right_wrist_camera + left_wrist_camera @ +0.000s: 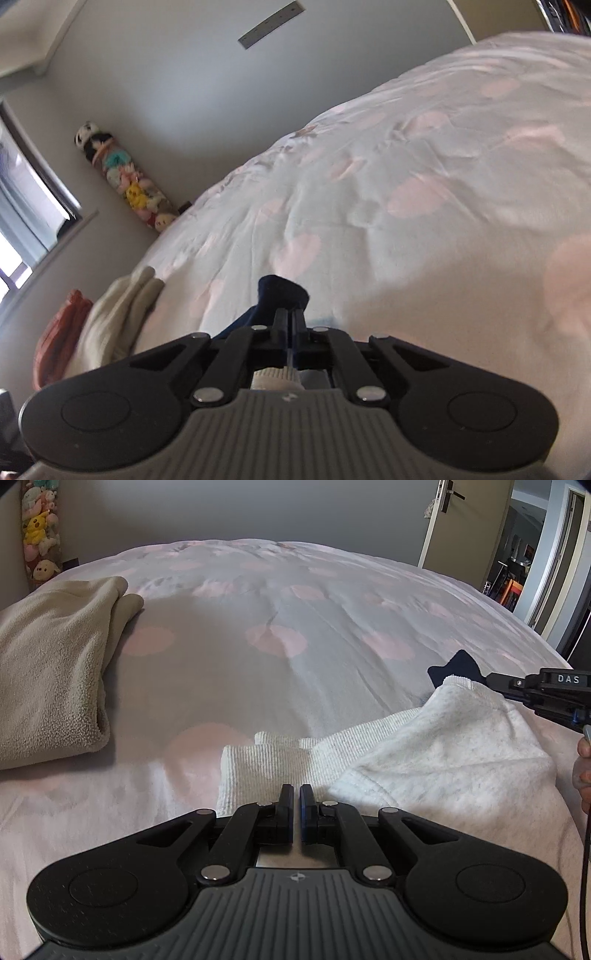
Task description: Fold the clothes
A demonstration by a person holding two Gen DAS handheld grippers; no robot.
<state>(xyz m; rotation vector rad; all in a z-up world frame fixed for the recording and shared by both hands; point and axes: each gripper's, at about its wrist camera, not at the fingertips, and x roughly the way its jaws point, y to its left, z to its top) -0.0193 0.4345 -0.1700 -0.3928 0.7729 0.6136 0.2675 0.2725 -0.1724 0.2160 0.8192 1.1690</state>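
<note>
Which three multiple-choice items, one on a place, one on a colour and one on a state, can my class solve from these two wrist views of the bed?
1. In the left wrist view, where on the bed does the beige fleece lie?
A at the left
B at the right, by the door
C under the white garment

2. What colour is the cloth at the tips of the right hand-held gripper?
A red
B dark blue
C yellow

3. How do that hand-held gripper's jaws stand?
A wide open and empty
B open over the fleece
C shut on the cloth

Key: A, the fleece fills the left edge of the view; B, the cloth beyond the fingertips is navy; C, the fingers meet with blue cloth between them.
</note>
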